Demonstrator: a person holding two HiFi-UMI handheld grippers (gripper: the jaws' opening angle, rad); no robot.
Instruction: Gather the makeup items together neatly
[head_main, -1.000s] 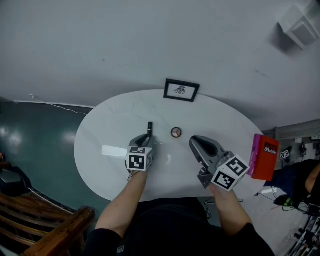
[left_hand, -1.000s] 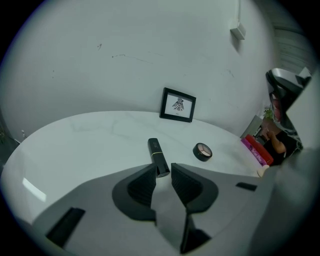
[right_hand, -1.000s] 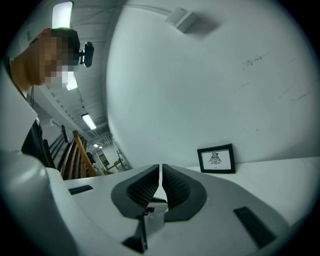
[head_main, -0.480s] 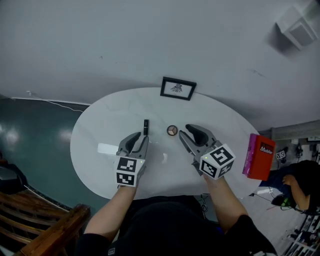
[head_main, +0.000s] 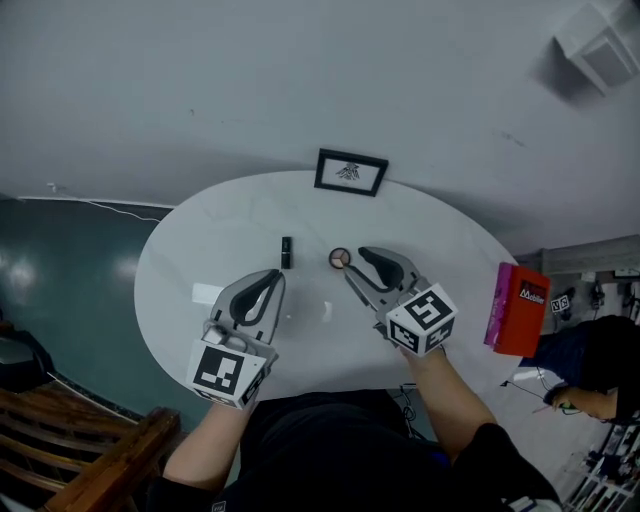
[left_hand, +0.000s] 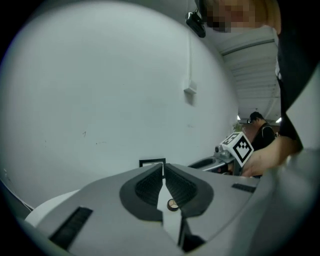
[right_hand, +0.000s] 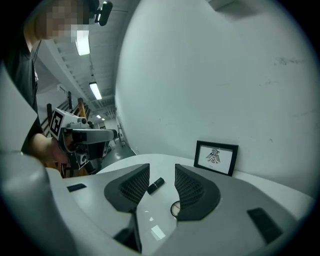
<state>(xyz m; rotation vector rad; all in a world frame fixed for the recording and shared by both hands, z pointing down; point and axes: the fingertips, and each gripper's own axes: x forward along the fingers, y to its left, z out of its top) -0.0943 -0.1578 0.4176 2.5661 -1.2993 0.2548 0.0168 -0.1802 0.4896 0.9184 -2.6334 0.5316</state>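
On the white oval table (head_main: 200, 240), near its middle, lie a short black tube (head_main: 287, 252) and a small round compact (head_main: 340, 259). They are near each other but not touching, with the tube to the left. A black-framed picture (head_main: 350, 172) stands at the far edge, by the wall. A flat white piece (head_main: 208, 294) lies toward the table's left side, partly hidden behind the left gripper (head_main: 270, 278).

Left gripper: held up off the tabletop over the near-left part. Its jaws have just closed, tips meeting, with nothing between them. The compact shows beyond, through the slit lower down.

Right gripper (head_main: 352, 262): low over the table, tips just beside the compact on its near-right side. Its jaws have just been opening and stand moderately apart, gripping nothing — tube and compact lie on the table past the gap.

A red box (head_main: 517, 308) stands upright at the table's right end — on it or beside it, cannot tell.
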